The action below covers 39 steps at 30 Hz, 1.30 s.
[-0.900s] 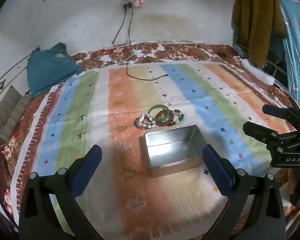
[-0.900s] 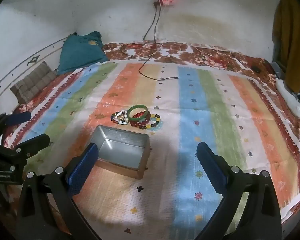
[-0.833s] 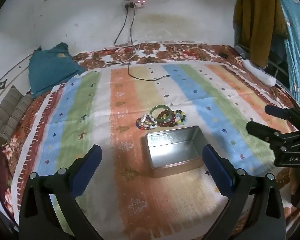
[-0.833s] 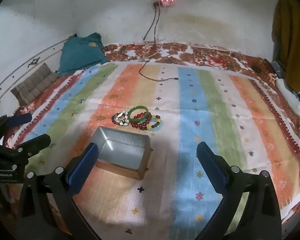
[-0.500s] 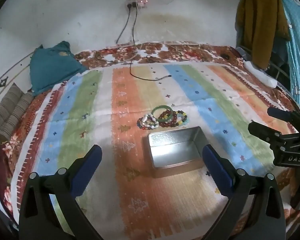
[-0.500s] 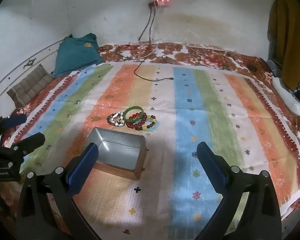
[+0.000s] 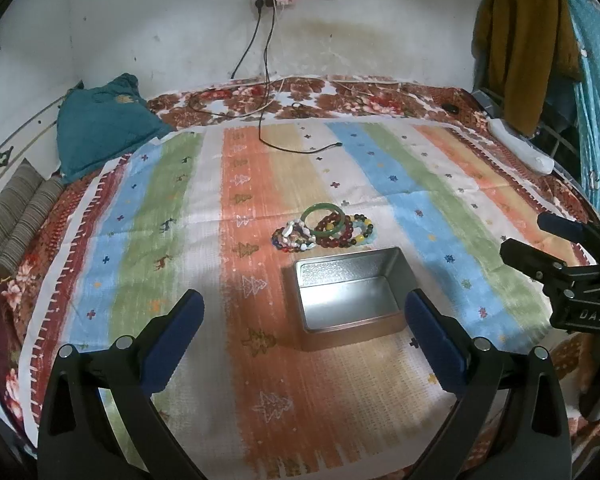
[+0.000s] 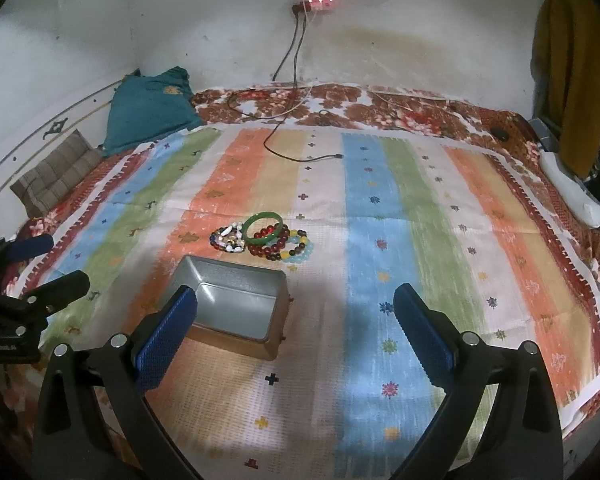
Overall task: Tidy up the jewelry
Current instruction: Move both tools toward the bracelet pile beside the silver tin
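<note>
The bracelets (image 7: 323, 230) sit bunched on the striped cloth (image 7: 412, 200), a green bangle (image 7: 324, 220) lying over the beaded ones, so where one strand ends and the next begins is hard to tell. Just in front is the open tin (image 7: 348, 292), nothing visible inside, though the right gripper's (image 8: 296, 332) finger hides one corner. Both the left gripper (image 7: 300, 334) and the right are spread wide and hold nothing, each cut off at the frame's bottom.

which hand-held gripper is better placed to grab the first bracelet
Probably the left hand-held gripper: open and empty, it frames the tin, with the bracelets straight ahead just beyond it. The right hand-held gripper, also open, aims at bare cloth with the bracelets off to its left.
</note>
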{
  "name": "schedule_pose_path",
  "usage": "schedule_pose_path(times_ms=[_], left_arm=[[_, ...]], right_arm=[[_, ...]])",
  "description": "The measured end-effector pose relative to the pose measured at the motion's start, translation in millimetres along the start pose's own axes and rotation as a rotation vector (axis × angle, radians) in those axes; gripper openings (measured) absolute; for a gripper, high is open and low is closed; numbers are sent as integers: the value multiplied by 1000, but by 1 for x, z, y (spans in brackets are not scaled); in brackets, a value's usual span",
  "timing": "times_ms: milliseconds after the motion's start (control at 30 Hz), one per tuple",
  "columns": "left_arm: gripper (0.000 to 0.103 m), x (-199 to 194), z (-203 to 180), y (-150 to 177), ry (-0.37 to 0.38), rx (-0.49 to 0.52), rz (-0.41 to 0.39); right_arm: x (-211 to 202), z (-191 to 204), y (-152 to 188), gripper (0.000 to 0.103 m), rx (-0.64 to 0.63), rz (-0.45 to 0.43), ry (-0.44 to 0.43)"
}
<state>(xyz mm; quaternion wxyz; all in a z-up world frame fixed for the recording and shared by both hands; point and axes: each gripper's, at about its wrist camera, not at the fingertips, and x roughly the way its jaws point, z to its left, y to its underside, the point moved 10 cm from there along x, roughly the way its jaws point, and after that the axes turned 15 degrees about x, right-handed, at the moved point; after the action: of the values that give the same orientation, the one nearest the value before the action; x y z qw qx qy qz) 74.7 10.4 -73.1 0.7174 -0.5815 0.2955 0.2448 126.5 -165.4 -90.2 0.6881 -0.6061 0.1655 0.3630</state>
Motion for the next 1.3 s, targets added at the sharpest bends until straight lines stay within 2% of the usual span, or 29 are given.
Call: schedule_pose_path(times_ms=[167, 500, 800, 1300], left_arm=[[98, 4, -1, 1, 24, -10, 16], [98, 7, 0, 2, 19, -4, 17], [98, 9, 9, 7, -17, -33, 33], [98, 17, 3, 7, -10, 7, 63]], right_arm=[[1, -1, 0, 99, 1, 8, -1], [3, -5, 2, 99, 7, 18, 15], [13, -4, 5, 99, 17, 44, 29], [19, 3, 3, 99, 15, 83, -16]])
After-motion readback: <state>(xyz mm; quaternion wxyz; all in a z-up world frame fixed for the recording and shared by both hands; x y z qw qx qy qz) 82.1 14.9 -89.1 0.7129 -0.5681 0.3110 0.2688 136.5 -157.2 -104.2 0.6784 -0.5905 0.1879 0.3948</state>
